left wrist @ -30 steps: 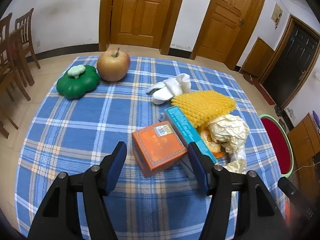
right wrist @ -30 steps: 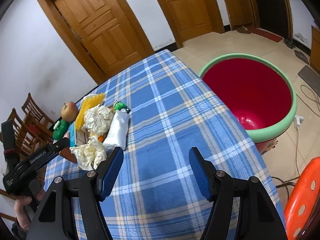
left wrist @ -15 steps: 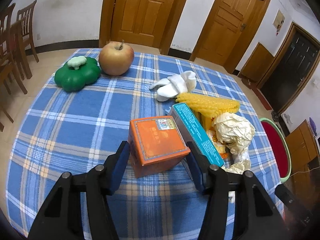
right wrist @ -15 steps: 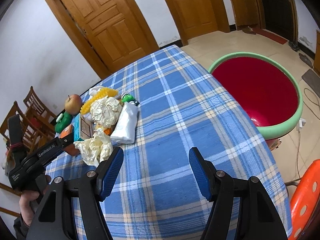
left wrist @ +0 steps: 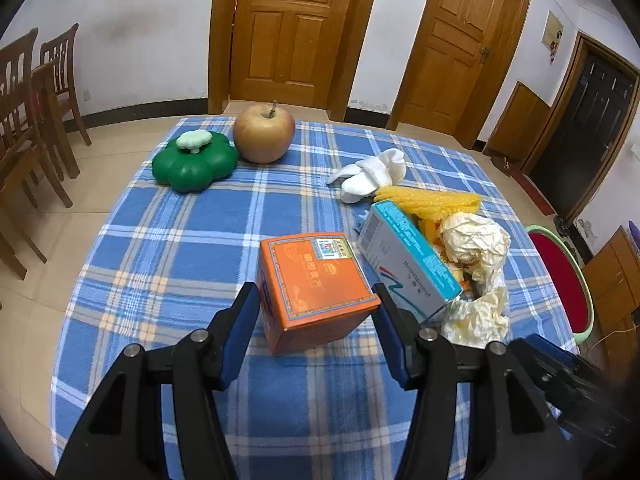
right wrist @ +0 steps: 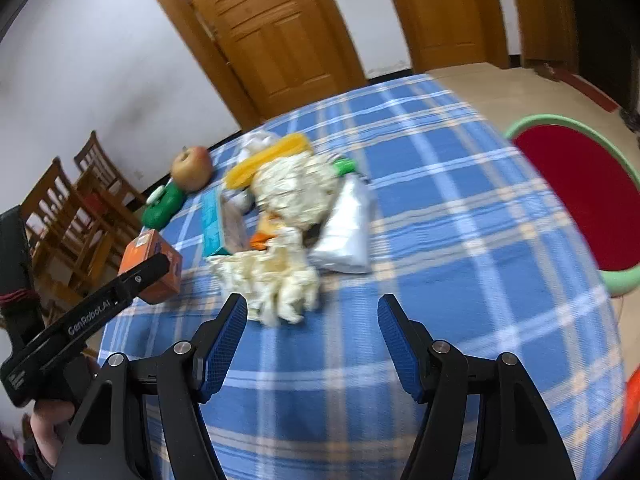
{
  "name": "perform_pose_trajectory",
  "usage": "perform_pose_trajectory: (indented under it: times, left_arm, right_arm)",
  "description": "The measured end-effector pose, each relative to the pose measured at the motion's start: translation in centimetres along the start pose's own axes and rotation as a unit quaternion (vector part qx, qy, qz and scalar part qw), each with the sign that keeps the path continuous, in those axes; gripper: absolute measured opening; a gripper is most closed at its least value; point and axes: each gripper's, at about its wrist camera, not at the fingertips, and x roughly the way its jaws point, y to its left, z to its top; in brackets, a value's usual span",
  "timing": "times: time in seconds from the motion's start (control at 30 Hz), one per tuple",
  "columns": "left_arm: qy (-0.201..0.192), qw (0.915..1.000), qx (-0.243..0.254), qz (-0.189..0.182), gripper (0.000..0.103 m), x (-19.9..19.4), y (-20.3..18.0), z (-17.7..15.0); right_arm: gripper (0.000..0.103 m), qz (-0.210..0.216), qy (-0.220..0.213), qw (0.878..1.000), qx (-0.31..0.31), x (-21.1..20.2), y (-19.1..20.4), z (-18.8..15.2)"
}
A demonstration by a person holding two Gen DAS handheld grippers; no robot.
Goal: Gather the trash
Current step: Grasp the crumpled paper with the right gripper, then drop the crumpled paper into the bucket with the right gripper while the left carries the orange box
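Your left gripper [left wrist: 316,308] has its jaws clamped on the two sides of the orange box [left wrist: 314,284], which sits tilted on the blue plaid tabletop [left wrist: 168,240] with its labelled top face up and one corner toward you. Just to its right, the teal-and-white carton [left wrist: 404,264] lies with its long axis running away from you, leaning on the crumpled paper [left wrist: 476,240]. Your right gripper [right wrist: 312,320] has its jaws apart, empty, just short of the crumpled tissue [right wrist: 276,280].

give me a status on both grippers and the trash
Left gripper astride the orange cardboard box, grip unconfirmed. Right gripper open, empty, near crumpled cream paper. Teal-and-white carton crowds the box.
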Motion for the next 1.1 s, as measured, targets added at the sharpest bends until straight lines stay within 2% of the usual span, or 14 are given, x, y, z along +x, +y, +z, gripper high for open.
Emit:
perform_pose_trajectory:
  times: [0.2, 0.27, 0.3, 0.4, 0.57, 0.7, 0.87, 1.1]
  left_arm:
    - [0.004, 0.9999, -0.009, -0.007, 0.057, 0.2, 0.8, -0.4]
    - [0.004, 0.9999, -0.008, -0.010, 0.057, 0.3, 0.9, -0.4]
    - [0.004, 0.9999, -0.007, -0.012, 0.057, 0.3, 0.9, -0.5]
    - [0.004, 0.9998, -0.006, -0.016, 0.057, 0.4, 0.8, -0.5]
    - [0.004, 0.9998, -0.004, -0.019, 0.057, 0.6, 0.6, -0.6]
    - [-0.001, 0.9998, -0.006, -0.020, 0.057, 0.2, 0.4, -0.5]
    - [-0.011, 0.9996, 0.000, -0.028, 0.057, -0.6, -0.7, -0.2]
    - [-0.020, 0.9985, 0.023, -0.045, 0.057, -2.1, -3.4, 0.0]
  right_arm:
    - [0.069, 0.018, -0.001, 0.999, -0.036, 2.3, 1.9, 0.4]
    - [0.059, 0.017, -0.002, 0.999, -0.040, 2.9, 2.1, 0.3]
    - [0.049, 0.016, 0.001, 0.999, -0.040, 3.2, 2.2, 0.3]
    - [0.036, 0.017, 0.019, 0.999, -0.036, 4.1, 2.2, 0.0]
    - [0.029, 0.017, 0.017, 0.999, -0.040, 4.2, 2.0, -0.3]
    - [0.017, 0.026, 0.023, 0.999, -0.034, 4.0, 1.8, -0.4]
    - [0.015, 0.035, 0.024, 0.998, -0.035, 2.7, 1.6, -0.9]
    - [0.015, 0.029, -0.005, 0.999, -0.039, -1.1, 1.0, -1.0]
